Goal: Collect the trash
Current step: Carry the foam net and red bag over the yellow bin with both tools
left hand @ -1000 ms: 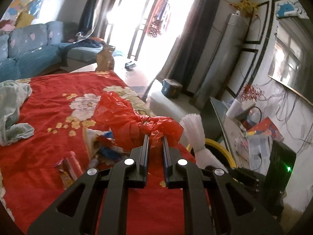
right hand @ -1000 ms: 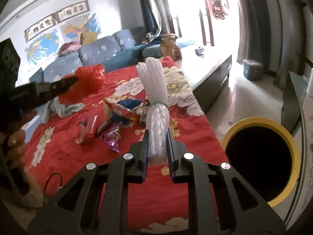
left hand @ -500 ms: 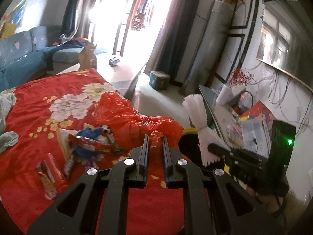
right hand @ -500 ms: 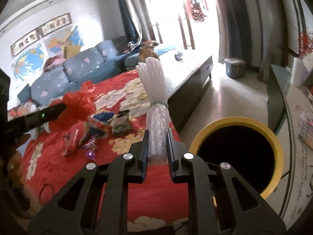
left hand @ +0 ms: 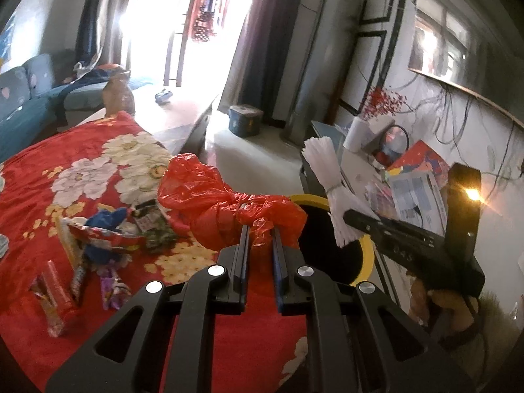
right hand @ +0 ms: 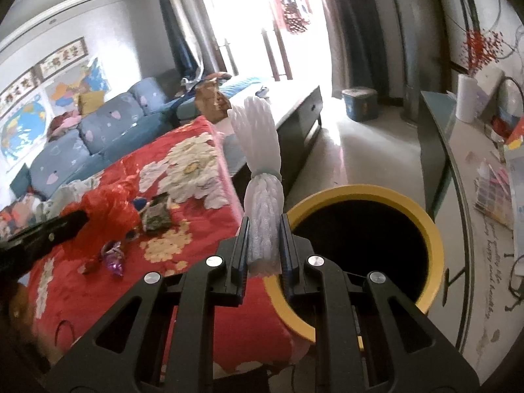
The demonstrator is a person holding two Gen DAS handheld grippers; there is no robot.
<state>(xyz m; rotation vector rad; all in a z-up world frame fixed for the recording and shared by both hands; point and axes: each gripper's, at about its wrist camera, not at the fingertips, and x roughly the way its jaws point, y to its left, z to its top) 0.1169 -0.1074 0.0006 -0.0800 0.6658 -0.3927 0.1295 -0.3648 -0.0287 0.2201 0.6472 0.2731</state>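
Note:
My left gripper [left hand: 259, 229] is shut on a crumpled red plastic bag [left hand: 209, 201], held over the edge of the red flowered cloth [left hand: 82, 150]. In the right wrist view my right gripper [right hand: 264, 219] is shut on a white foam net sleeve [right hand: 262, 163] tied at its middle, held upright next to the rim of the yellow-rimmed black bin [right hand: 360, 239]. The left wrist view shows the same sleeve [left hand: 330, 183] and the bin [left hand: 327, 249] just right of the bag. Several snack wrappers [left hand: 98, 239] lie on the cloth.
A low dark table [right hand: 294, 121] stands beyond the cloth, with a blue sofa [right hand: 98, 131] behind it. A grey side table [right hand: 465, 163] with papers and a paper roll runs along the right wall. A small blue tub [right hand: 360, 104] sits on the floor.
Both grippers have swung to the right with their loads. The bin now fills more of the right wrist view, and the foam sleeve and bag sit close to its rim.

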